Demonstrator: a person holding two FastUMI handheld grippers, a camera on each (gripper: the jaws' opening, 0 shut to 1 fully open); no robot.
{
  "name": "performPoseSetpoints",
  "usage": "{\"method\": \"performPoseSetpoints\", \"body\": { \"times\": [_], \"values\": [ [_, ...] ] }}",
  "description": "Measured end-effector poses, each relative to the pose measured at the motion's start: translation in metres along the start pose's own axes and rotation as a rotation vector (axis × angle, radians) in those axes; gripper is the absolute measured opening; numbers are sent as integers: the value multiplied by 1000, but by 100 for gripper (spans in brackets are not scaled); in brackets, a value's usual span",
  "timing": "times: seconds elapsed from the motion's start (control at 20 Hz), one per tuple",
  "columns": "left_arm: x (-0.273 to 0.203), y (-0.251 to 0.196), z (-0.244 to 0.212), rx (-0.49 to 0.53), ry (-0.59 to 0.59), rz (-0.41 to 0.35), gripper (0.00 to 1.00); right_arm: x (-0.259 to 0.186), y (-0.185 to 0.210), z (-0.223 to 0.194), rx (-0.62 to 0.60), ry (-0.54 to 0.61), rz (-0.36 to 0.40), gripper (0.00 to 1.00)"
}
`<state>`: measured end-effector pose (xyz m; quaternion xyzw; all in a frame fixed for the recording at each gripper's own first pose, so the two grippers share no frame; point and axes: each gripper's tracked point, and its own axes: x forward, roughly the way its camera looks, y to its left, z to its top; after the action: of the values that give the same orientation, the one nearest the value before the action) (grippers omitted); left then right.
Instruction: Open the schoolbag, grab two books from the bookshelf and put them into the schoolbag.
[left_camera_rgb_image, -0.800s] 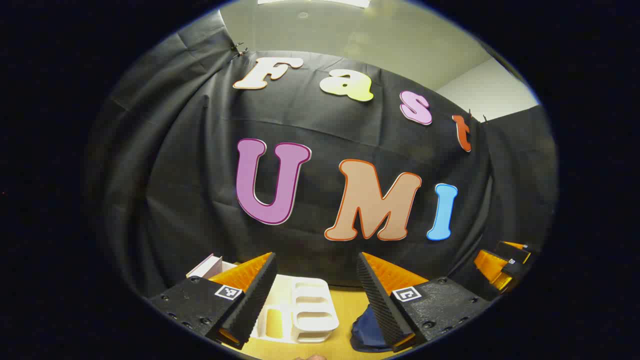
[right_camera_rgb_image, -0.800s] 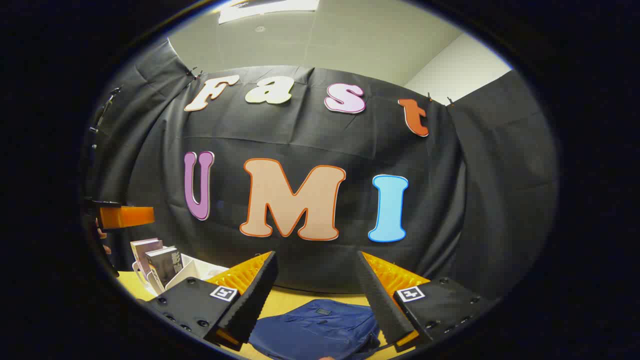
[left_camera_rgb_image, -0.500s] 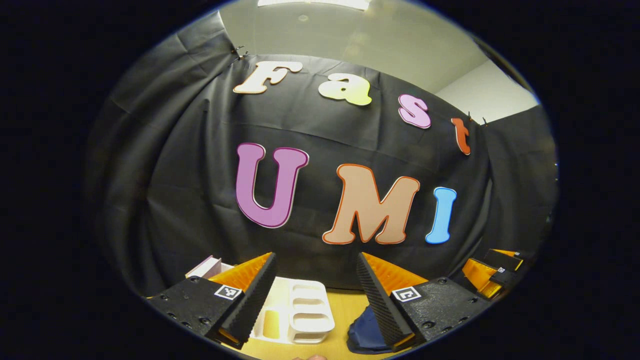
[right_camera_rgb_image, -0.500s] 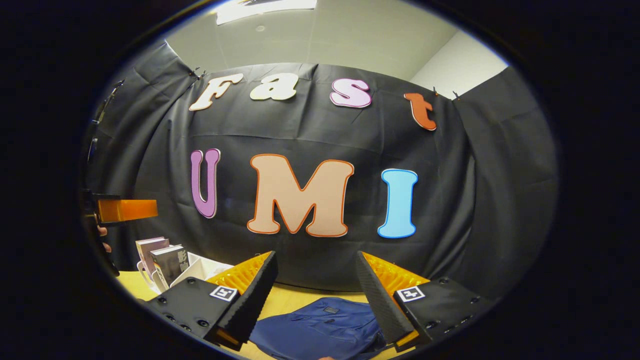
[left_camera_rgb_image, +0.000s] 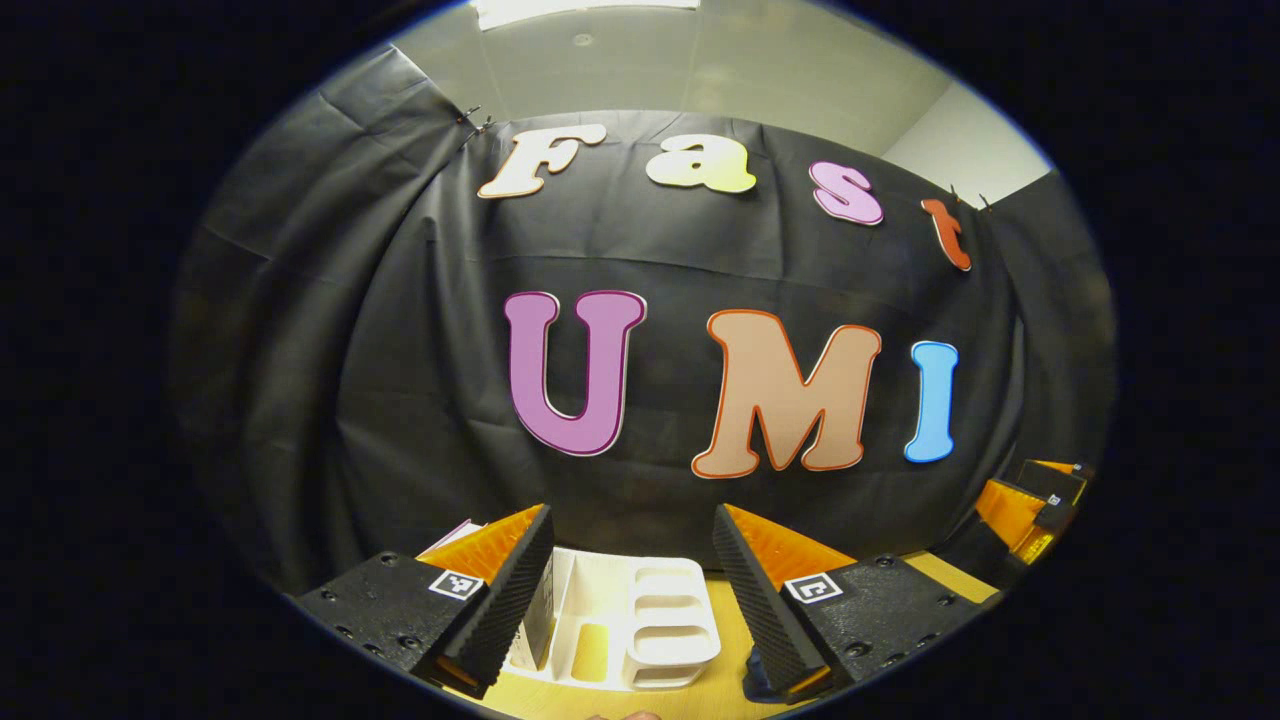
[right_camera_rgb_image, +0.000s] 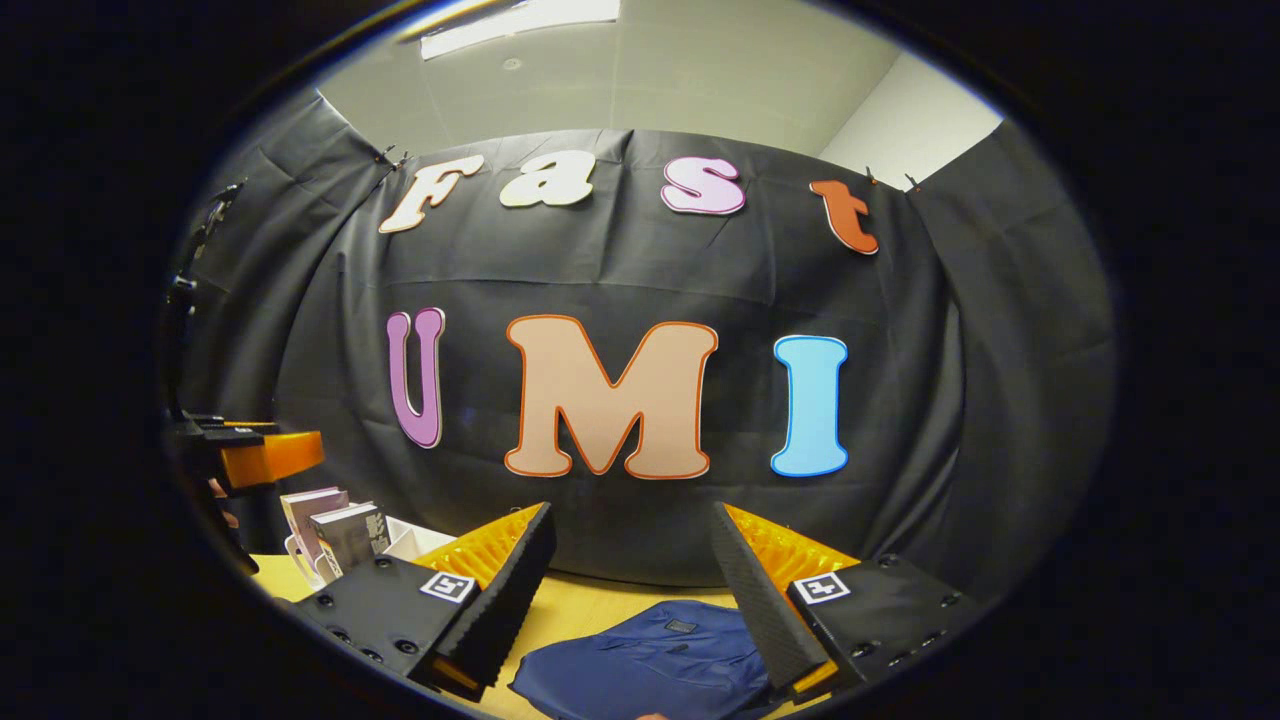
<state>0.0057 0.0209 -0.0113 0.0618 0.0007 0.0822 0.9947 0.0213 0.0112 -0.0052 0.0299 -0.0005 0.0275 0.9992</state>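
The schoolbag (right_camera_rgb_image: 650, 660) lies flat on the desk (right_camera_rgb_image: 585, 600), dark blue, below the right gripper in the right gripper view, and I can't make out whether its zip is open. Going from the left side of that view: the left gripper (right_camera_rgb_image: 262, 457) hangs in the air above the desk's left end, with a bit of a hand (right_camera_rgb_image: 222, 495) showing behind it. Just beneath it two books (right_camera_rgb_image: 335, 525) stand upright in the white bookshelf (right_camera_rgb_image: 405, 538). Then comes the right gripper (right_camera_rgb_image: 632, 555), fingers well apart, nothing between them.

In the left gripper view, the left gripper (left_camera_rgb_image: 632, 555) also stands open and empty above the bookshelf (left_camera_rgb_image: 630, 620), whose white slotted compartments face up on the desk (left_camera_rgb_image: 720, 610). The right gripper (left_camera_rgb_image: 1030, 500) shows at the far right.
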Motion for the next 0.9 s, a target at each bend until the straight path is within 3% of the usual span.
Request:
{"method": "performPoseSetpoints", "body": {
  "times": [0.4,0.45,0.55,0.65,0.9],
  "values": [
    [5,8,-3,20,1,21,89,7,-6,-6,-34,9,-5,100],
    [5,8,-2,26,1,21,93,8,-5,-8,-51,10,5,100],
    [5,8,0,32,-2,18,89,8,1,-18,-102,19,44,95],
    [5,7,1,39,-6,14,93,7,10,-27,-196,19,80,100],
    [3,10,5,61,-18,14,89,-3,41,-64,-387,39,222,98]
  ]
}}
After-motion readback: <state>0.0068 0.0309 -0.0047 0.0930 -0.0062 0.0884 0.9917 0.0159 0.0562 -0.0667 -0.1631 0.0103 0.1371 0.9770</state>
